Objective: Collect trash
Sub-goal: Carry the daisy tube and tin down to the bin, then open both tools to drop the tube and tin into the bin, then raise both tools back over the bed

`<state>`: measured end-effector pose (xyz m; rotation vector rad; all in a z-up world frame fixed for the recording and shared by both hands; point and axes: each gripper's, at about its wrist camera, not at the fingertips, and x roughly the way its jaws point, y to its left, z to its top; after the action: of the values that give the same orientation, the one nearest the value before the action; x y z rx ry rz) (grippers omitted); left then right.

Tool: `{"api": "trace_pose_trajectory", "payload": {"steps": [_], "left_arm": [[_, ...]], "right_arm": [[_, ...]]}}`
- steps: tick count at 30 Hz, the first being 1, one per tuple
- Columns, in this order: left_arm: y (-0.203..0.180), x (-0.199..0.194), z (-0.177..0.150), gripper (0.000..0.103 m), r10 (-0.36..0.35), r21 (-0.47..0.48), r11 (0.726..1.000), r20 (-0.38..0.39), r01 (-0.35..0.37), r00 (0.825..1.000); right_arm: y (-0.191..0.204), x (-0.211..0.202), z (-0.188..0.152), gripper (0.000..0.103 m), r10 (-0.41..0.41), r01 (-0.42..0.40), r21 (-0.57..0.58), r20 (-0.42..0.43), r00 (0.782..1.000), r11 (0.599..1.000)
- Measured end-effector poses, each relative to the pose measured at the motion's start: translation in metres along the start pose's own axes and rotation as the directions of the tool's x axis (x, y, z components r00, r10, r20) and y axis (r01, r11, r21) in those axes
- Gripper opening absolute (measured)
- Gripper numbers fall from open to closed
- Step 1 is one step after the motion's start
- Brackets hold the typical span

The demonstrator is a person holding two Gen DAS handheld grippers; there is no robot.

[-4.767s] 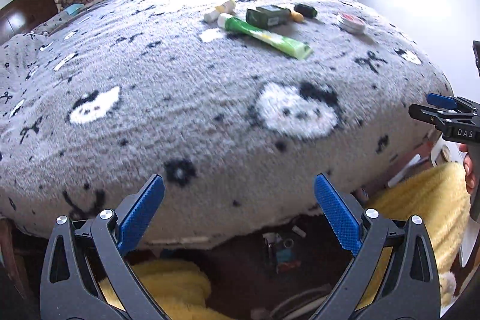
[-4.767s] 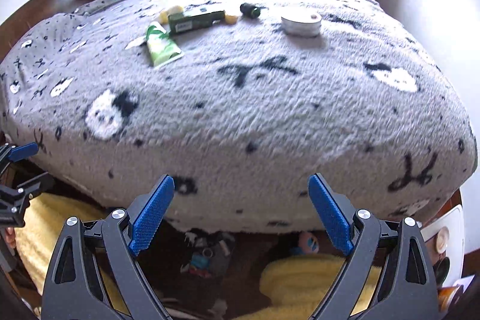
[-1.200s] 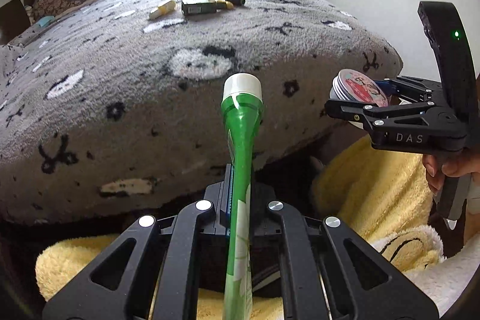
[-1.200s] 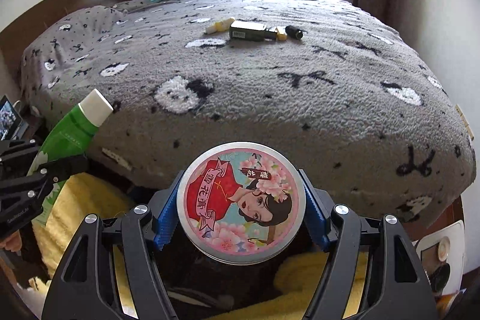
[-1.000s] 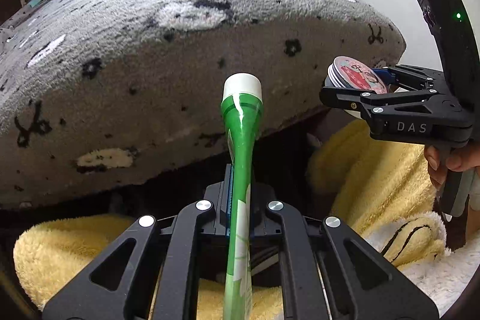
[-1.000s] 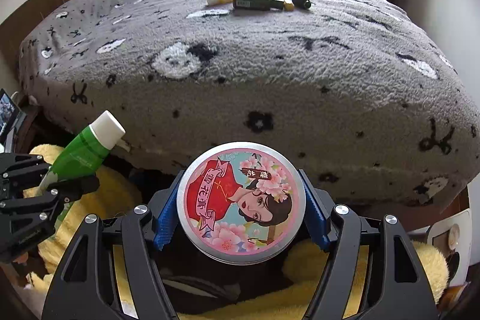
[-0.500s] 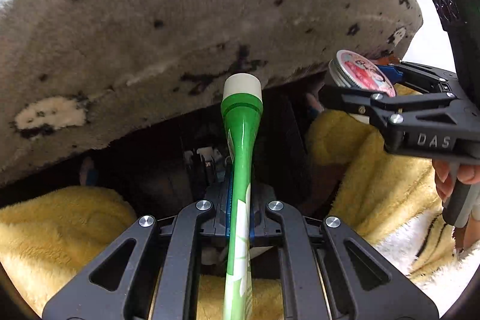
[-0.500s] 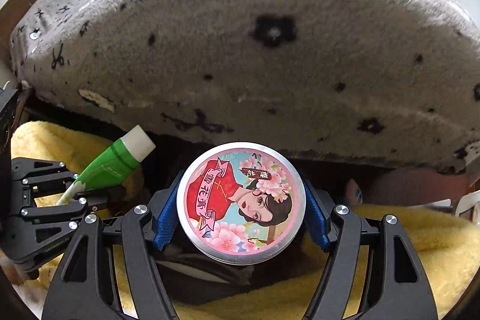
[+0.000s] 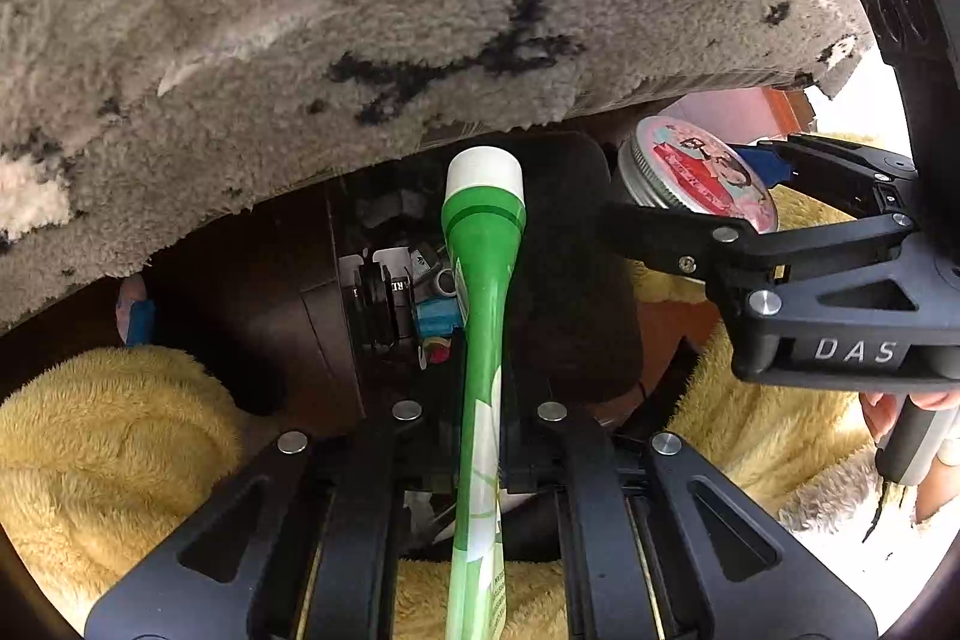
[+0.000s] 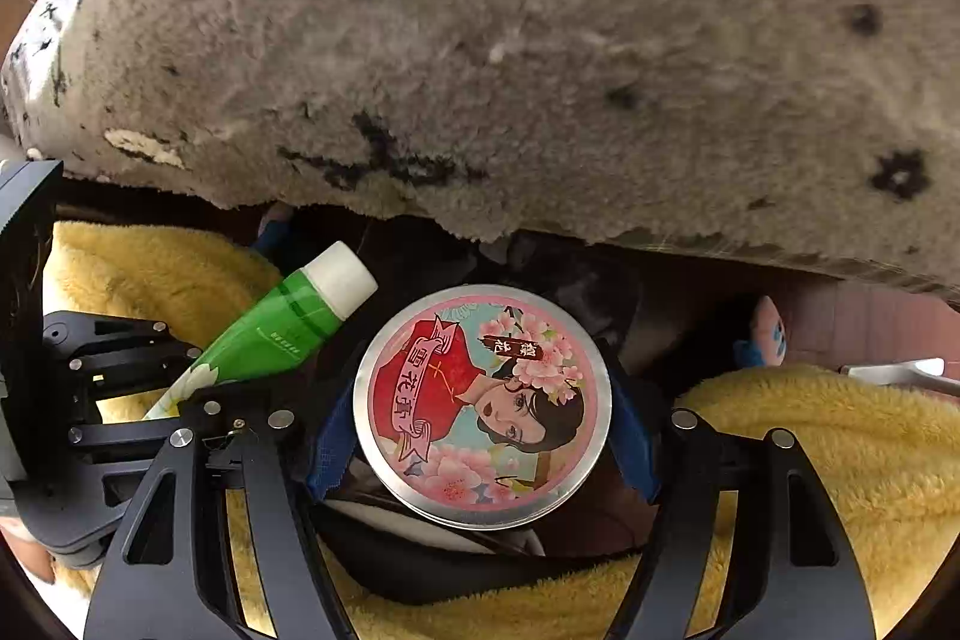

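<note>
A green tube with a white cap (image 9: pixel 483 244) stands up between the pads of my left gripper (image 9: pixel 480 418), which is shut on its lower body. A round tin with a pink and red picture lid (image 10: pixel 483 400) sits between the blue pads (image 10: pixel 636 451) of my right gripper (image 10: pixel 483 430), which is shut on its sides. In the left wrist view the tin (image 9: pixel 696 172) and right gripper (image 9: pixel 690 187) are just right of the tube's cap. In the right wrist view the tube (image 10: pixel 282 334) and left gripper (image 10: pixel 150 400) are at the left. Both grippers point steeply down over a dark bin (image 9: pixel 312 316).
The overhanging edge of the grey patterned bed blanket (image 9: pixel 420 10) fills the upper half of both views. The bin holds several small items (image 9: pixel 414 292). Yellow fleece (image 9: pixel 108 430) lies on both sides of it. A hand (image 9: pixel 900 406) holds the right gripper's handle.
Both grippers have sunk below the bed's edge and tipped downward, each keeping its item. The bed top has left the views and the dark bin has come into sight.
</note>
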<state>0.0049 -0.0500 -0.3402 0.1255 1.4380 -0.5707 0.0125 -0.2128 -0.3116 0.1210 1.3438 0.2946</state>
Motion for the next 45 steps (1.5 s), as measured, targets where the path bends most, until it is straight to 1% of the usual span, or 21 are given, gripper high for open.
{"api": "trace_pose_trajectory", "payload": {"steps": [6,7,9,10,11,12,14,17,21,23,24,26,27,29,30,33,34,36,40,42,45], "left_arm": [[-0.001,0.003,0.003,0.007,-0.002,0.002,1.000,-0.009,0.002,1.000],[-0.001,0.002,0.003,0.010,-0.003,0.004,1.000,-0.008,0.003,1.000],[0.000,-0.002,0.004,0.019,0.002,0.001,1.000,0.001,-0.002,1.000],[0.000,-0.004,0.004,0.028,0.009,-0.002,1.000,0.008,-0.009,1.000],[0.000,-0.006,0.004,0.033,0.015,-0.003,1.000,0.015,-0.015,1.000],[0.000,-0.009,0.004,0.033,0.020,-0.004,1.000,0.021,-0.020,1.000],[0.000,-0.015,0.003,0.037,0.031,-0.011,0.999,0.031,-0.030,0.999],[0.001,-0.028,0.001,0.048,0.052,-0.014,0.999,0.061,-0.051,0.997],[-0.002,-0.048,0.000,0.056,0.093,-0.003,0.996,0.107,-0.093,0.990],[-0.004,-0.058,0.000,0.065,0.111,0.002,0.994,0.133,-0.112,0.985],[-0.006,-0.064,0.000,0.067,0.122,0.003,0.992,0.146,-0.124,0.982],[-0.009,-0.076,0.000,0.076,0.139,0.012,0.990,0.177,-0.144,0.974],[-0.010,-0.084,0.000,0.078,0.144,0.017,0.989,0.194,-0.150,0.970],[-0.014,-0.099,0.001,0.086,0.157,0.023,0.986,0.230,-0.167,0.960],[-0.014,-0.108,0.002,0.088,0.163,0.024,0.984,0.250,-0.175,0.954],[-0.015,-0.135,0.007,0.093,0.180,0.021,0.980,0.314,-0.197,0.932],[-0.016,-0.144,0.008,0.094,0.187,0.021,0.978,0.335,-0.206,0.923],[-0.016,-0.159,0.011,0.095,0.203,0.021,0.974,0.373,-0.226,0.905],[-0.012,-0.186,0.024,0.095,0.226,0.015,0.966,0.443,-0.259,0.867],[-0.008,-0.195,0.035,0.095,0.236,0.003,0.963,0.467,-0.269,0.852],[0.000,-0.206,0.055,0.095,0.274,-0.024,0.953,0.498,-0.302,0.823]], "right_arm": [[-0.004,0.009,0.000,0.071,0.012,-0.012,0.007,-0.019,1.000,1.000],[-0.003,0.010,0.000,0.072,0.013,-0.012,0.008,-0.022,1.000,1.000],[-0.003,0.009,0.001,0.072,0.004,-0.004,0.009,-0.031,1.000,1.000],[-0.002,0.008,0.001,0.072,-0.003,0.003,0.010,-0.034,0.999,1.000],[-0.002,0.006,0.001,0.072,-0.012,0.013,0.012,-0.036,0.999,1.000],[-0.001,0.005,0.002,0.073,-0.021,0.022,0.014,-0.036,0.999,1.000],[0.001,-0.001,0.003,0.081,-0.037,0.037,0.014,-0.029,0.999,0.999],[0.000,-0.013,0.003,0.082,-0.057,0.057,0.024,0.001,0.998,0.998],[-0.006,-0.033,0.000,0.083,-0.076,0.074,0.036,0.055,0.996,0.997],[-0.003,-0.040,0.002,0.084,-0.083,0.079,0.040,0.092,0.992,0.996],[-0.002,-0.051,0.001,0.085,-0.093,0.089,0.039,0.119,0.988,0.995],[-0.008,-0.058,0.000,0.087,-0.103,0.098,0.039,0.145,0.984,0.994],[-0.009,-0.066,0.000,0.088,-0.107,0.102,0.040,0.162,0.981,0.994],[-0.010,-0.082,0.000,0.089,-0.112,0.105,0.043,0.205,0.972,0.994],[-0.010,-0.088,0.001,0.089,-0.117,0.110,0.044,0.221,0.968,0.993],[-0.010,-0.114,0.003,0.091,-0.137,0.131,0.041,0.291,0.947,0.991],[-0.010,-0.127,0.006,0.091,-0.143,0.138,0.038,0.326,0.935,0.990],[-0.008,-0.136,0.009,0.091,-0.148,0.146,0.032,0.351,0.925,0.989],[-0.011,-0.157,0.027,0.091,-0.160,0.162,0.031,0.412,0.897,0.986],[-0.013,-0.168,0.037,0.091,-0.173,0.176,0.035,0.443,0.879,0.984],[-0.013,-0.182,0.055,0.091,-0.194,0.200,0.039,0.477,0.857,0.979]]}}
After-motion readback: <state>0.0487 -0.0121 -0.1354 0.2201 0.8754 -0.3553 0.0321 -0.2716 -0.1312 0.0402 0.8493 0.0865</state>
